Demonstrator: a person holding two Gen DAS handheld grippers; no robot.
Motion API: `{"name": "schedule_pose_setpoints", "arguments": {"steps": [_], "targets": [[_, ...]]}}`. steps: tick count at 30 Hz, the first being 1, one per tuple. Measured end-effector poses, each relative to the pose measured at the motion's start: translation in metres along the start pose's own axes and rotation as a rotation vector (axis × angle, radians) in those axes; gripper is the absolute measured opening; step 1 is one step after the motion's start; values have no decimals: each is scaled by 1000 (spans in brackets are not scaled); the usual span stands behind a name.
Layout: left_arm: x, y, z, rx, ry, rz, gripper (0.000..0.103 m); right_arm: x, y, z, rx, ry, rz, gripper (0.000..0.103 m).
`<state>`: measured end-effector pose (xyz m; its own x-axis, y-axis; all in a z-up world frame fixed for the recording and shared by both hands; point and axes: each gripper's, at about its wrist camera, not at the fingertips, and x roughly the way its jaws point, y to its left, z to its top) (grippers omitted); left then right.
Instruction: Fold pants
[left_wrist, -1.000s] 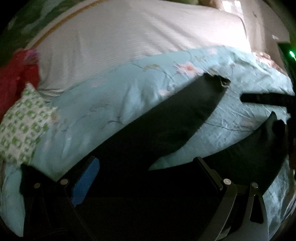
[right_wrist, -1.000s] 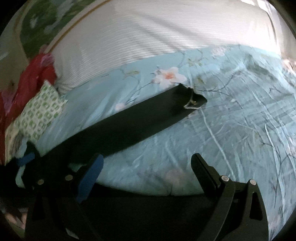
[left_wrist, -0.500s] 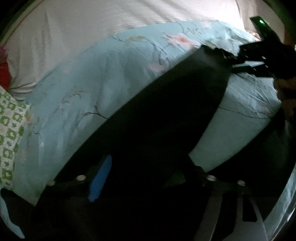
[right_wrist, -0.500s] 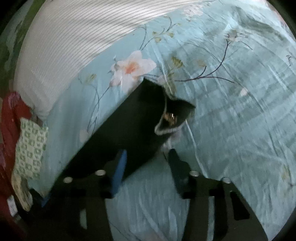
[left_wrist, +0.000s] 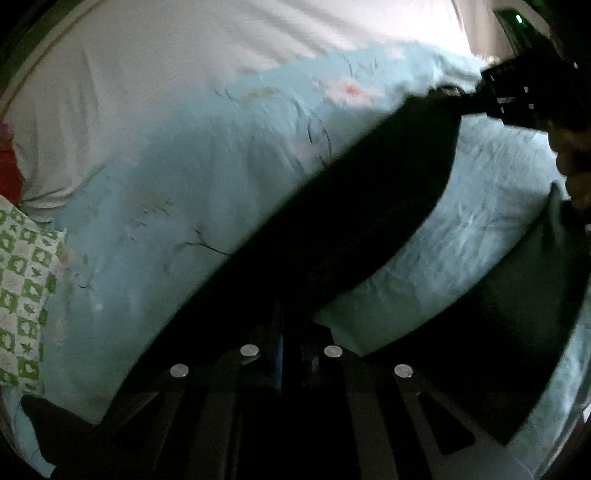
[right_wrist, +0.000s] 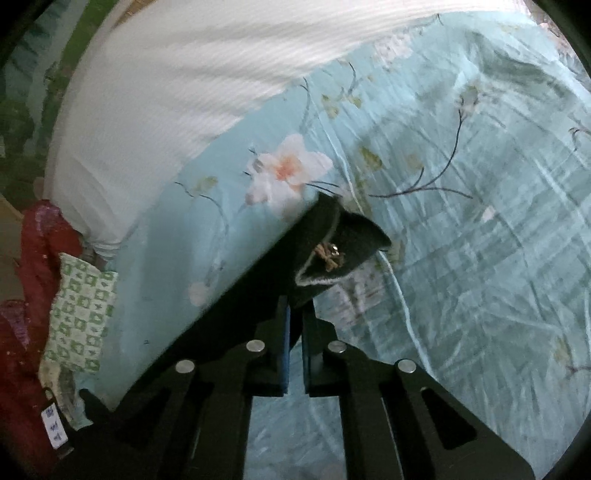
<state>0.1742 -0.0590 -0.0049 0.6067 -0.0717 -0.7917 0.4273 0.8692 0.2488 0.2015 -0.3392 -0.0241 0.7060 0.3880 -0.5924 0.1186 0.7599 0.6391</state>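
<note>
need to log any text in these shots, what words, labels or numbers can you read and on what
No text can be read.
White tag at the lower left edge of the right wrist view, by the red fabric: blue marks, too blurred to read.
Green light on a dark device in the left wrist view: a lamp, no lettering visible.
</note>
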Motion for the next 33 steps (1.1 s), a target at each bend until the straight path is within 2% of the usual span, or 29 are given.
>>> {"name": "schedule_pose_setpoints", "arguments": {"steps": [7, 17, 26, 33], "targets": [[-54, 4, -16, -19, -69, -39, 3, -57, 9, -31, -33, -42, 24, 6], [-76, -25, -55, 24, -85, -66, 4, -124, -13, -100, -8, -85, 3, 6], [-75, -34, -77, 22, -68, -90, 4, -126, -31, -139, 7, -72, -56, 6], [-66, -42, -91, 23, -39, -104, 5, -120, -45, -160, 16, -25, -122, 5]]}}
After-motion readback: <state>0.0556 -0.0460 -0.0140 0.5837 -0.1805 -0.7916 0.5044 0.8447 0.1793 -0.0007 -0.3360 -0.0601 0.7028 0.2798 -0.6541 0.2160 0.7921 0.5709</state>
